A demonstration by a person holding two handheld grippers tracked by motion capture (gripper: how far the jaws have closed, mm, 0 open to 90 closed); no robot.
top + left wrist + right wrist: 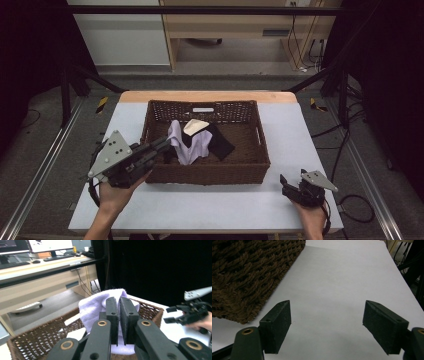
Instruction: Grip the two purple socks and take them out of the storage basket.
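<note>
A white table bears a brown wicker basket, whose near wall hides the lower part of what lies inside: a black cloth and a cream piece too small to identify. The left gripper reaches over the basket's left rim, clenched on a lilac towel lifted partly above the rim, with the towel's bottom cut off in the left gripper view. The right gripper rests on the table near the basket's right corner, jaws spread wide with nothing between them.

Left gripper pinches the lavender towel above the wicker basket.
</note>
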